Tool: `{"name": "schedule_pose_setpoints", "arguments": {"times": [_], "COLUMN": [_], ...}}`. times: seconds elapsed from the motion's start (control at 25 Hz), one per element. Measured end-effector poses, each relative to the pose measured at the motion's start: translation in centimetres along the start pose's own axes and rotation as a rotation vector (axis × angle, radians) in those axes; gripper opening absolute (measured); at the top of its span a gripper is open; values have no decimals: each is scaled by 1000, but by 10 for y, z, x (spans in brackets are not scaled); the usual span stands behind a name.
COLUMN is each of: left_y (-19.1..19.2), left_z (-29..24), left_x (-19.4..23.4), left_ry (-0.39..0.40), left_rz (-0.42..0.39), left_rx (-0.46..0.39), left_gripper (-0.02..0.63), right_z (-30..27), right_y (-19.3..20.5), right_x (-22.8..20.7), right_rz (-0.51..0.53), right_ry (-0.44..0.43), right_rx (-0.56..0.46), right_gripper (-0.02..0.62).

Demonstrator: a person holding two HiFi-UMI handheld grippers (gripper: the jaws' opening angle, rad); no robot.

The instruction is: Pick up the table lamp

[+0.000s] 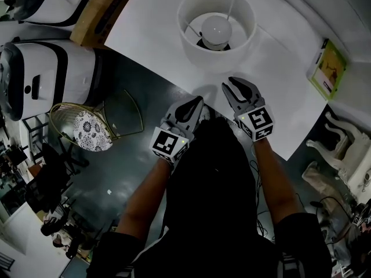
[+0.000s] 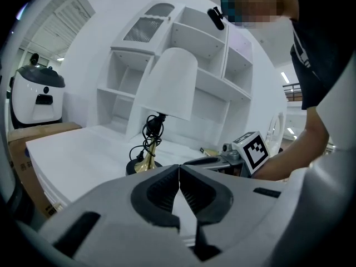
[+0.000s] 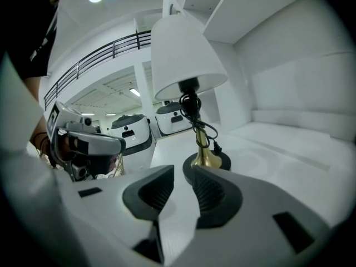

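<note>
The lamp (image 1: 215, 25) is seen standing upright on the white bench (image 1: 145, 33), towards its back and well clear of both tongs. The left tongs (image 1: 196, 102) are shut tip to tip with nothing between them. The right tongs (image 1: 230, 86) are drawn in to the barest slit and are likewise empty. Both are held near the bench's front edge, pointed at the lamp — nothing has been gripped yet.

For a clean pick, the tongs would best be opened before the approach and closed on the slim brass stem (image 3: 203, 149), above the round dark base (image 3: 217, 161) and below the shade (image 3: 186, 60). The stem looks like smooth polished metal, so a firm, square bite is called for, or slipping can be expected. The black cord (image 3: 194, 115) is wound loosely round the stem and should not be pinched or snagged. The shade — a pale, tapered drum, probably thin fabric or plastic — is better left untouched, since it would likely dent or tip the lamp.
</note>
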State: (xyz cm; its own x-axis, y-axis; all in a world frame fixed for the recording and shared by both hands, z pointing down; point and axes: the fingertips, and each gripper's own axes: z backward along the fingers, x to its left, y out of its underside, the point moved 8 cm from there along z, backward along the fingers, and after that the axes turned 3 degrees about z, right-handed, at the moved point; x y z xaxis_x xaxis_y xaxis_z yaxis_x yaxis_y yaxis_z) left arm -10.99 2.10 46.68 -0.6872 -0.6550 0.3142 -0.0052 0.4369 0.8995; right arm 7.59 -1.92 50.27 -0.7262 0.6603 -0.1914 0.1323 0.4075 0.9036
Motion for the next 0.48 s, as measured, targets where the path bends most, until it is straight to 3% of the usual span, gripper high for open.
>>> {"name": "schedule_pose_setpoints", "arguments": {"times": [0.48], "left_y": [7], "left_z": [-8], "left_x": [21], "left_ry": [-47], "left_rz": [-2], "left_rx": [10], "left_gripper": [18], "right_z": [-23], "right_y": [2], "right_x": [-9], "right_rz": [3], "right_ry": [13], "right_rx": [6], "right_gripper": [87]}}
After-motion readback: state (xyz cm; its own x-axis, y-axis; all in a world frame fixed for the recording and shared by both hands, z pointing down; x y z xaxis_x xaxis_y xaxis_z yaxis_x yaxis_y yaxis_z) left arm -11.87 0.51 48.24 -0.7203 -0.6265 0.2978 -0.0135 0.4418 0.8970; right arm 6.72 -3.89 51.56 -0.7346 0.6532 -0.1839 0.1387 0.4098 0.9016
